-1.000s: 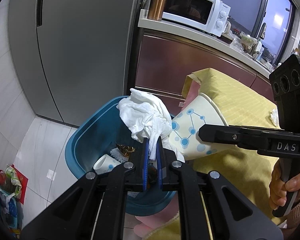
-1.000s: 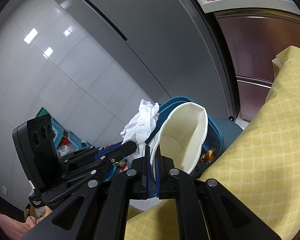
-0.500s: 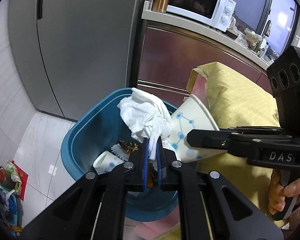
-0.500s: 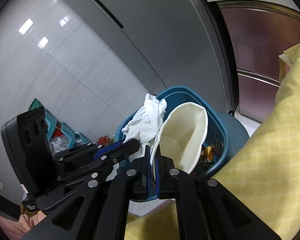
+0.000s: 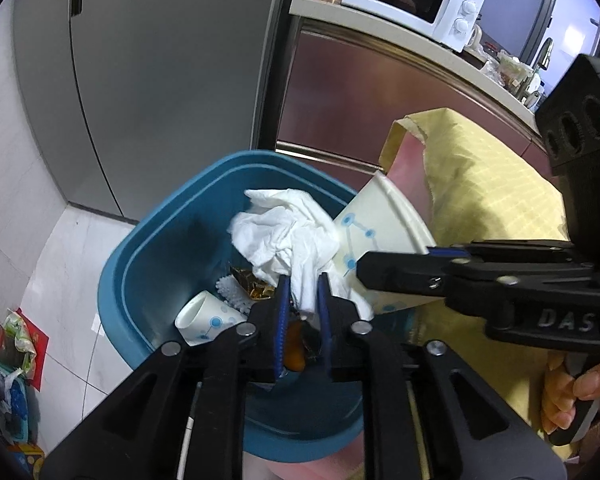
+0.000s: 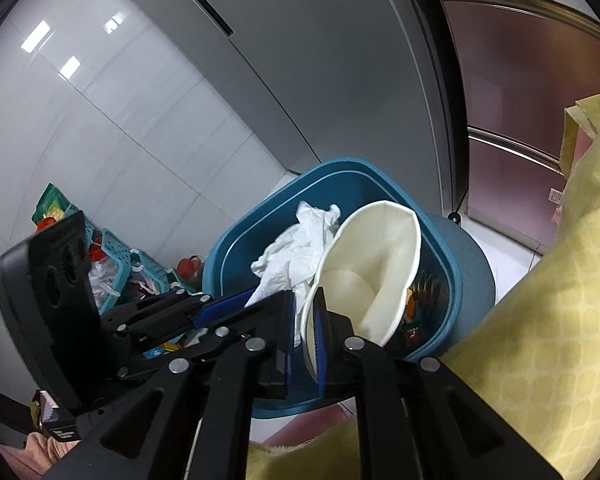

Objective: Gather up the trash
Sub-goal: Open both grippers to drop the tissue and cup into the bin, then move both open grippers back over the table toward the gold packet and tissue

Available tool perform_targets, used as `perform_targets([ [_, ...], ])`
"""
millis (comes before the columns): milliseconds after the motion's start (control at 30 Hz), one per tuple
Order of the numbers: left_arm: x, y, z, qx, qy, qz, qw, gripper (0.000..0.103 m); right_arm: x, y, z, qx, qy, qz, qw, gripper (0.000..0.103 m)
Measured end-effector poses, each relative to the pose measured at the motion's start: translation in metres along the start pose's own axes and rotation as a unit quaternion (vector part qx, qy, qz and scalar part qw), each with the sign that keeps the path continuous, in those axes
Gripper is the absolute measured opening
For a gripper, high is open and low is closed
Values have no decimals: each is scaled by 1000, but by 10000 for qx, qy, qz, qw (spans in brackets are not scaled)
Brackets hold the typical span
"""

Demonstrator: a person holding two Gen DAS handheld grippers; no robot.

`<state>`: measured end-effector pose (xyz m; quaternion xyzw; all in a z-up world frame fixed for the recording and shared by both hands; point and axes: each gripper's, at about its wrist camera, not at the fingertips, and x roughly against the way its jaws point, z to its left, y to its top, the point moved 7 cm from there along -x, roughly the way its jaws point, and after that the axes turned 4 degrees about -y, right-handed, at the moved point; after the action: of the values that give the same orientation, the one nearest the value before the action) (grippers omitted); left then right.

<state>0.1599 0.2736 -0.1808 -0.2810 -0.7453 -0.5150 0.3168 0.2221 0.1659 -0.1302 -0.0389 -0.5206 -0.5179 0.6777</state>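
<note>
My left gripper [image 5: 302, 280] holds a crumpled white tissue [image 5: 284, 236] over the blue trash bin [image 5: 148, 240]; its jaws have parted slightly and the tissue still hangs between them. My right gripper [image 6: 304, 300] grips the rim of a white paper cup with blue dots [image 6: 372, 272], tilted over the bin [image 6: 252, 232]. The cup [image 5: 380, 220] sits right of the tissue in the left wrist view. The tissue [image 6: 296, 248] shows beside the cup in the right wrist view. Another paper cup [image 5: 204, 318] and wrappers [image 5: 252, 284] lie inside the bin.
A yellow tablecloth [image 5: 484, 184] covers the table at right. A grey fridge [image 5: 160, 72] and steel cabinets [image 5: 340, 92] stand behind the bin. A microwave [image 5: 412, 4] sits on the counter. Teal baskets with clutter [image 6: 112, 264] stand on the floor at left.
Both grippers have lowered closer over the bin. The jaws of both grippers have widened a little around the tissue and the cup rim.
</note>
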Motion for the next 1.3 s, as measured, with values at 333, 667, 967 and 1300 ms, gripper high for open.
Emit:
perform_targets([
  [333, -7, -9, 14, 190, 101, 78, 9997, 22, -3, -1, 2, 234, -199, 57, 9995, 21],
  [667, 3, -8, 11, 143, 153, -45, 9998, 24, -3, 0, 4, 352, -365, 46, 9987, 33],
  [967, 26, -7, -2, -6, 26, -307, 9995, 35, 40, -6, -9, 149, -160, -410, 9989, 40],
  [1300, 53, -4, -79, -628, -740, -602, 9935, 46, 141, -40, -45, -228, -339, -1314, 9905, 41],
])
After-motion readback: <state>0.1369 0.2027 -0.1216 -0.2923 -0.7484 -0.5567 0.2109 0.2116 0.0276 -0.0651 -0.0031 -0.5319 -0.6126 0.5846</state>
